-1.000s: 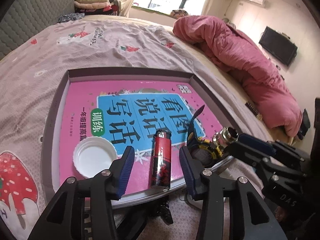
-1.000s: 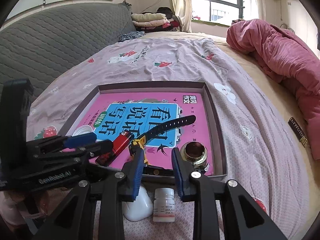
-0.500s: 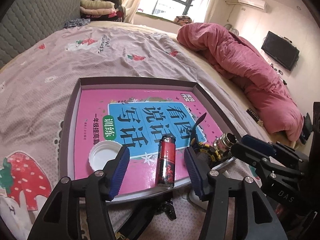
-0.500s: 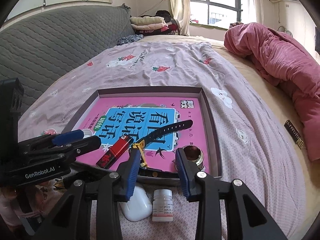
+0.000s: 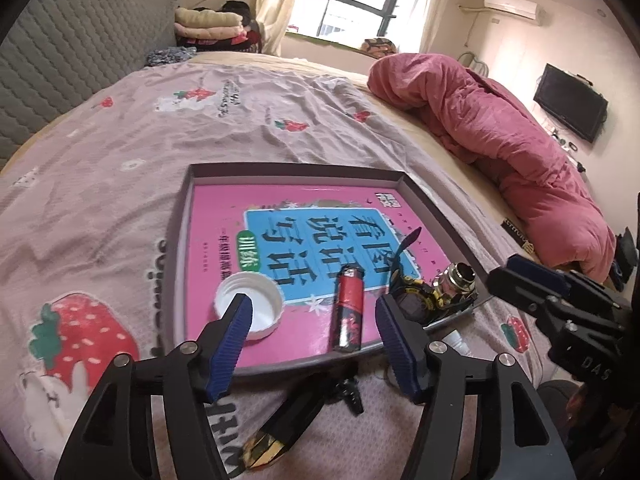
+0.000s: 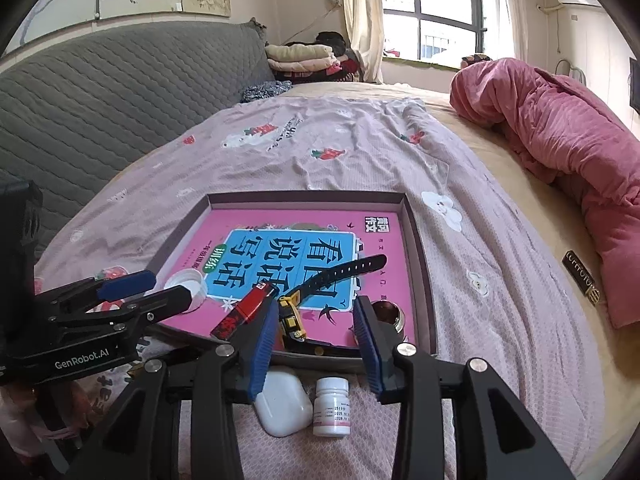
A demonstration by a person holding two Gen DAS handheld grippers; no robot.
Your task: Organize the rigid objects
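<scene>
A grey tray (image 5: pixel 182 248) (image 6: pixel 422 256) lies on the bed with a pink book inside. On the book lie a white cap (image 5: pixel 260 304) (image 6: pixel 188 284), a red lighter (image 5: pixel 349 312) (image 6: pixel 244 312), a black and yellow watch (image 5: pixel 408 296) (image 6: pixel 320 288) and a metal ring piece (image 5: pixel 456 280) (image 6: pixel 390 316). My left gripper (image 5: pixel 314 308) is open and empty above the tray's near edge. My right gripper (image 6: pixel 316 318) is open and empty, over the near edge. A white earbud case (image 6: pixel 282 404) and a small pill bottle (image 6: pixel 331 406) lie below it on the sheet.
A black clip and a camouflage-patterned object (image 5: pixel 276 432) lie on the sheet in front of the tray. A pink quilt (image 5: pixel 500 140) (image 6: pixel 560 128) is heaped at the right. A grey headboard (image 6: pixel 100 92) runs along the left. Folded clothes (image 6: pixel 304 58) sit at the far end.
Both grippers have pulled back and risen from the tray, so more of the bed shows. The objects in the tray have not moved.
</scene>
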